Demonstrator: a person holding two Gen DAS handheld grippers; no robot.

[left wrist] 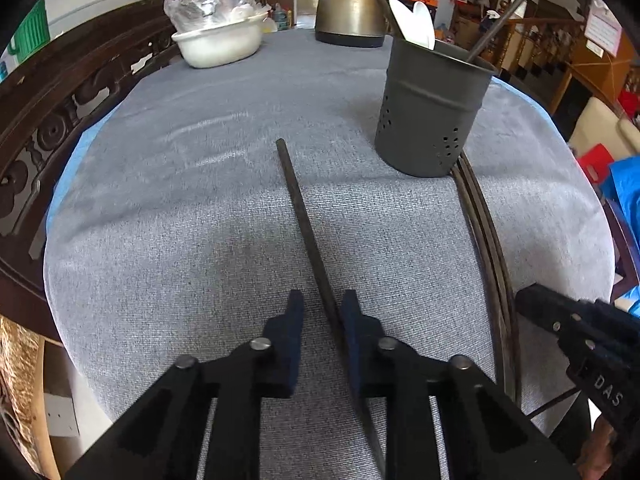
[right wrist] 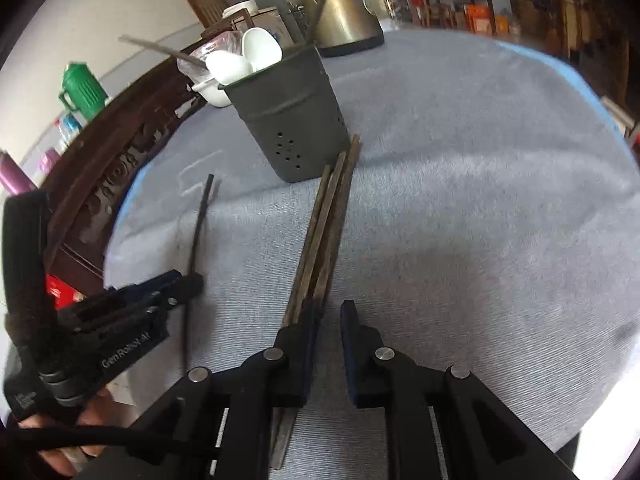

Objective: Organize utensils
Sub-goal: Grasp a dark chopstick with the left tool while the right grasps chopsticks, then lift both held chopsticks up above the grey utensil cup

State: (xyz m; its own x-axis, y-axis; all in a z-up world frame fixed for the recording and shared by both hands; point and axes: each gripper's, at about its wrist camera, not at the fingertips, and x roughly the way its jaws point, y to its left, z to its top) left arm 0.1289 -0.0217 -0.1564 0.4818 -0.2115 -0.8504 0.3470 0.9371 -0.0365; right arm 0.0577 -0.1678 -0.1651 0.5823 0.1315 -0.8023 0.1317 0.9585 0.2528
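Over grey cloth — left hand-held gripper, seemingly pitched downward

"DAS" on the right hand-held gripper, "GenRobot.AI" on the left hand-held gripper

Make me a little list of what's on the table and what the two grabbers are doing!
table cover: grey cloth
holder: dark cup, upright, with white spoons
left gripper: one chopstick between its fingers
right gripper: nearly shut; three chopsticks lie past its left finger
far end: kettle, white bowl
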